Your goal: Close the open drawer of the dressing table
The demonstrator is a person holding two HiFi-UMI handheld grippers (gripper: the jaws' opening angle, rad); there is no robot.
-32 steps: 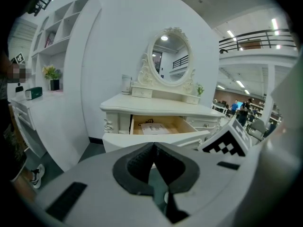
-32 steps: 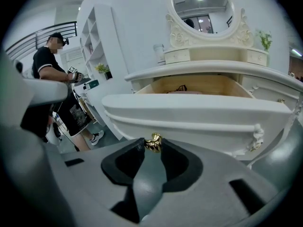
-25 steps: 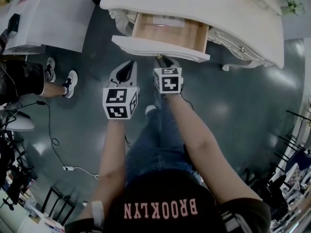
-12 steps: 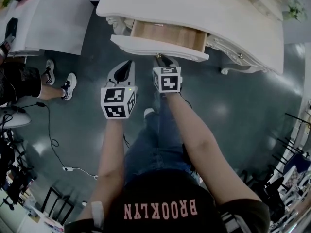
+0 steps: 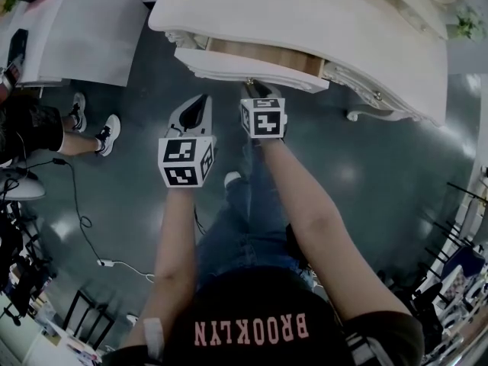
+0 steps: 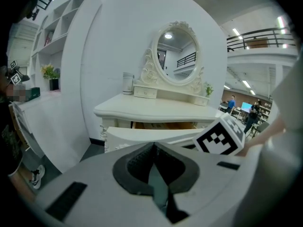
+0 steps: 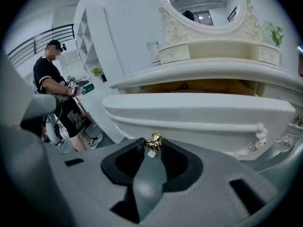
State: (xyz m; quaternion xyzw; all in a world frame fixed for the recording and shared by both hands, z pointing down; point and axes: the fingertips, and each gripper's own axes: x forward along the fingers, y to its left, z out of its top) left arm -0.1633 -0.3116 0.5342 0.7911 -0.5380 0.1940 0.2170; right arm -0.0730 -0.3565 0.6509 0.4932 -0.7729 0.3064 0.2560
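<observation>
Black shorts and white trainers marked a bystander at the far left of your head view, next to a cable trailing over the grey floor. That steep look down gave you only legs, whereas your right gripper view caught the same person standing upright. Moving right, your left gripper hung over the floor just short of the drawer, apart from it. From above you could not read its jaws. Its own view showed the dark pads pressed together with nothing between them. Your right gripper sat just beside it with its tips against the drawer front. The head view reduced that contact to a speck, but the right gripper view showed the jaws clenched on the small gold knob, one pad on each side. The drawer itself stood out a little from under the top of the dressing table, with a narrow strip of pale wood interior showing behind its white front. Both gripper views looked level into that gap. Only they gave you the oval mirror in its carved frame, and the left one also showed a white canister standing on the tabletop left of the mirror. Further right, the head view alone showed the table's curved leg on the floor.
</observation>
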